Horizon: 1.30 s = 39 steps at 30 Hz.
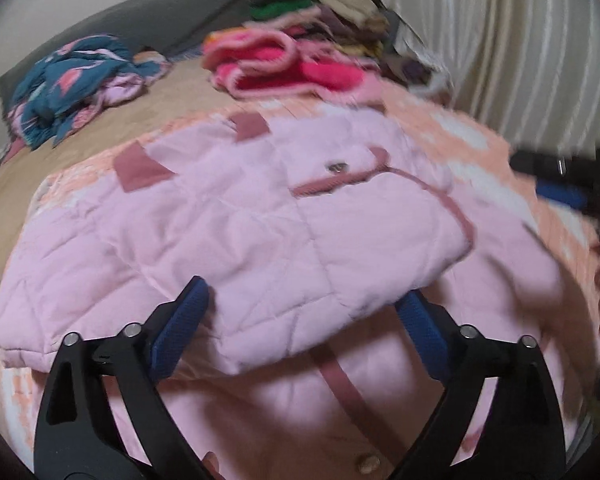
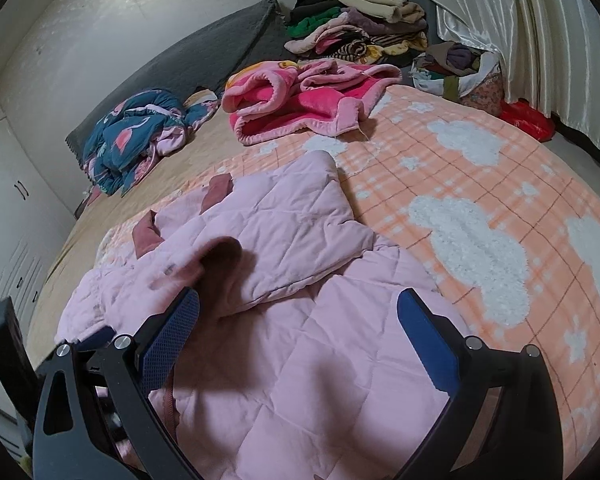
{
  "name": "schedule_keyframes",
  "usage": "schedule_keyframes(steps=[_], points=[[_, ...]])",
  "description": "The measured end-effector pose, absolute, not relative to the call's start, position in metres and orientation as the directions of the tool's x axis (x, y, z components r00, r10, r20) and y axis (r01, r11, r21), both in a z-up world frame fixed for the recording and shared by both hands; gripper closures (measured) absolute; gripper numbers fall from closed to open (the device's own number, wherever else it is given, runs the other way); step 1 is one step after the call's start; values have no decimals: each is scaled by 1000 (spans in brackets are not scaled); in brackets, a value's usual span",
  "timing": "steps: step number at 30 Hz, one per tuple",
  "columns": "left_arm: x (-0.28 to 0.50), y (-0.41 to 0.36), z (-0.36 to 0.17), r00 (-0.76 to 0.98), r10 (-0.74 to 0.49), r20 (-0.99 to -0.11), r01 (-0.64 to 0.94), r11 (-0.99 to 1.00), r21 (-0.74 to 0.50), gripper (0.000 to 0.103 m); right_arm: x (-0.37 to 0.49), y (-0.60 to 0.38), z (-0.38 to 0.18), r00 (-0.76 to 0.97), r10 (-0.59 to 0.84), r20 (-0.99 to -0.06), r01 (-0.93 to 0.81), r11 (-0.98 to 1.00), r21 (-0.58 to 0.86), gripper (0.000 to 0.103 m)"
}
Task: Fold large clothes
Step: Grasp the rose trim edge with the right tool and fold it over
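Both grippers hang wide open over the pink jacket (image 2: 284, 320), nothing pinched. Left gripper (image 1: 304, 312) has a folded edge of the quilted fabric lying between its blue pads, not squeezed. Right gripper (image 2: 298, 312) hovers above the jacket too. Jacket's spread on the orange blanket (image 2: 500, 184) on the bed, a pink fleece (image 2: 300, 100) heaped further back.

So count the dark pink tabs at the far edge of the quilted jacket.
2: one tab nearer the wardrobe side, the other tab beside it toward the bed's middle. Folds may hide more.

jackets: 1 (image 2: 284, 264) | blankets: 2 (image 2: 480, 184) | piled clothes: uncountable, maybe a dozen (image 2: 360, 20)
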<state>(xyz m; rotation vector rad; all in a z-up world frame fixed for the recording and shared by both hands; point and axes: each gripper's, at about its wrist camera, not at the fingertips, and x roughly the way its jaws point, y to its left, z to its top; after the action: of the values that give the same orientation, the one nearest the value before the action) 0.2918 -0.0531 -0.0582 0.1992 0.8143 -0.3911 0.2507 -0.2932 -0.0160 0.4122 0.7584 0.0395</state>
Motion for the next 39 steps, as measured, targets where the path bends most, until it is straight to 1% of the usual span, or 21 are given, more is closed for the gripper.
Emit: schedule_keyframes(steps=[2,4,9,11,15,19,22,25,27,28,30,31,33,36,39], points=[[287,-54,-56,609,-256,-751,439,897,50,9,250,-293,-15,731,182,-658,116,917,382,4],[284,-47,-47,615,-264,-743,434,900,40,9,250,-293,-14,733,182,-656,116,916,383,4],[285,-17,-20,648,-266,-714,356,934,-24,9,251,-287,-13,723,204,-660,99,915,391,4],[288,-4,-14,668,-242,-704,314,949,-29,9,252,-280,-14,713,223,-664,84,913,398,4],[299,39,-8,698,-162,-698,169,984,-60,9,259,-251,-23,664,304,-683,28,903,429,4],[308,91,-4,710,-136,-691,33,987,-160,9,270,-222,-41,593,406,-695,-8,866,499,4],[309,124,-3,724,-60,-687,-70,985,-159,9,277,-208,-53,557,455,-695,0,836,548,4],[308,152,-3,724,-18,-690,-142,975,-173,9,282,-202,-61,558,490,-669,19,799,601,5],[306,172,-3,723,-11,-690,-184,961,-208,9,285,-203,-68,561,503,-658,40,777,628,22],[305,179,-3,724,-10,-689,-199,955,-222,9,287,-204,-72,561,510,-652,53,764,643,25],[303,193,-4,726,-8,-688,-227,941,-251,9,287,-205,-77,561,529,-636,61,741,669,40],[301,197,-4,727,-9,-687,-235,937,-260,9,286,-206,-78,569,525,-633,58,742,668,44],[299,205,-5,727,-9,-687,-252,927,-279,9,284,-205,-75,583,527,-619,26,749,663,69],[299,210,-6,725,-10,-688,-259,922,-287,9,281,-196,-59,616,534,-579,-77,773,630,83],[299,209,-4,726,1,-687,-256,929,-269,9,272,-184,-27,667,531,-523,-210,807,552,85]])
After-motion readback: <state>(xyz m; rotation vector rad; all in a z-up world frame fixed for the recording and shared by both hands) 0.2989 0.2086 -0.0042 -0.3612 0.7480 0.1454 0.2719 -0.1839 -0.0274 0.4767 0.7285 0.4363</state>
